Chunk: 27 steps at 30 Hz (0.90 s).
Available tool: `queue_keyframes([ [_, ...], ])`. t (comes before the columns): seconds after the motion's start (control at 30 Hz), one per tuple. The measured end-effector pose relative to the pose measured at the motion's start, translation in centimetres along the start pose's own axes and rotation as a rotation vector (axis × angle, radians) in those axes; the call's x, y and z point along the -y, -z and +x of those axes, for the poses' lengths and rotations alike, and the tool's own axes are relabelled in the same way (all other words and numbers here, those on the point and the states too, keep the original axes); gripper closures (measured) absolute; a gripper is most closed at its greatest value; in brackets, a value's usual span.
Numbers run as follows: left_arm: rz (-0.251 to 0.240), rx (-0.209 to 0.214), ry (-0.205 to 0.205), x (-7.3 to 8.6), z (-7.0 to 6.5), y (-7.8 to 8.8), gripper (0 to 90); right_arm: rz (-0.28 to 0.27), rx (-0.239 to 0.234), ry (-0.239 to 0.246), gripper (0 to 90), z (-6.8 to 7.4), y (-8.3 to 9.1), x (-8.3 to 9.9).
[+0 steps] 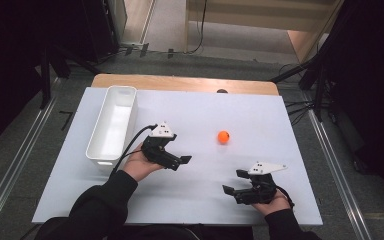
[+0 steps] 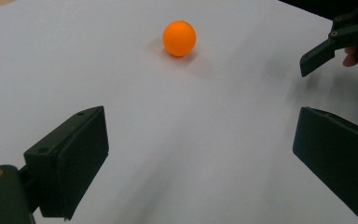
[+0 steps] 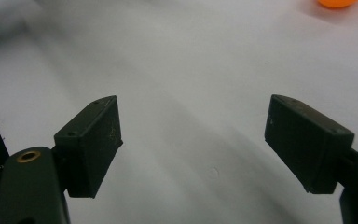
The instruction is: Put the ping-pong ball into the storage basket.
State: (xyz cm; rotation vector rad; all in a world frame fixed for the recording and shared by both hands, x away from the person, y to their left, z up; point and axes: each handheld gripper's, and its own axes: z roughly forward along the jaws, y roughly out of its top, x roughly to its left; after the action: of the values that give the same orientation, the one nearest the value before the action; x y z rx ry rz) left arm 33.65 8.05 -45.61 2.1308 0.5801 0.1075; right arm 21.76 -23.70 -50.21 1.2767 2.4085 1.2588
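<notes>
Two grippers are held low over the worktop [image 1: 190, 105], and nothing is gripped yet. The left gripper [image 1: 182, 161] is spread wide and aimed at the orange ball [image 1: 223, 136], which rests untouched on the bare white sheet, near but clearly apart. The right gripper [image 1: 234, 182] is likewise fully spread and empty, nearer the front edge. The white bin [image 1: 96, 145] at the left is seen empty, so grasp and transfer are judged outstanding. Grey floor, rails and dark stands surround the worktop.

White bin [image 1: 111, 125] at left on white table [image 1: 260, 115], empty
</notes>
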Motion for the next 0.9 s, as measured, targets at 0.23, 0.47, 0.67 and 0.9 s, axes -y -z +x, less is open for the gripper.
queue_keyframes([
  [0.23,0.001,0.009,-0.007,-0.5,0.0,-0.6,3.9,-0.003,-0.001,-0.005,17.2,-0.1,0.1,0.1],
  [0.47,-0.005,0.017,-0.005,-0.8,0.1,-1.2,3.9,-0.023,0.015,-0.014,17.1,-0.6,0.6,0.2],
  [0.67,-0.019,0.026,-0.003,-1.4,0.1,-1.6,3.9,-0.022,0.020,-0.010,17.1,-0.5,0.6,0.3],
  [0.9,-0.012,0.023,-0.006,-1.7,0.1,-2.3,3.9,-0.004,0.018,-0.007,17.1,-0.3,0.3,0.3],
])
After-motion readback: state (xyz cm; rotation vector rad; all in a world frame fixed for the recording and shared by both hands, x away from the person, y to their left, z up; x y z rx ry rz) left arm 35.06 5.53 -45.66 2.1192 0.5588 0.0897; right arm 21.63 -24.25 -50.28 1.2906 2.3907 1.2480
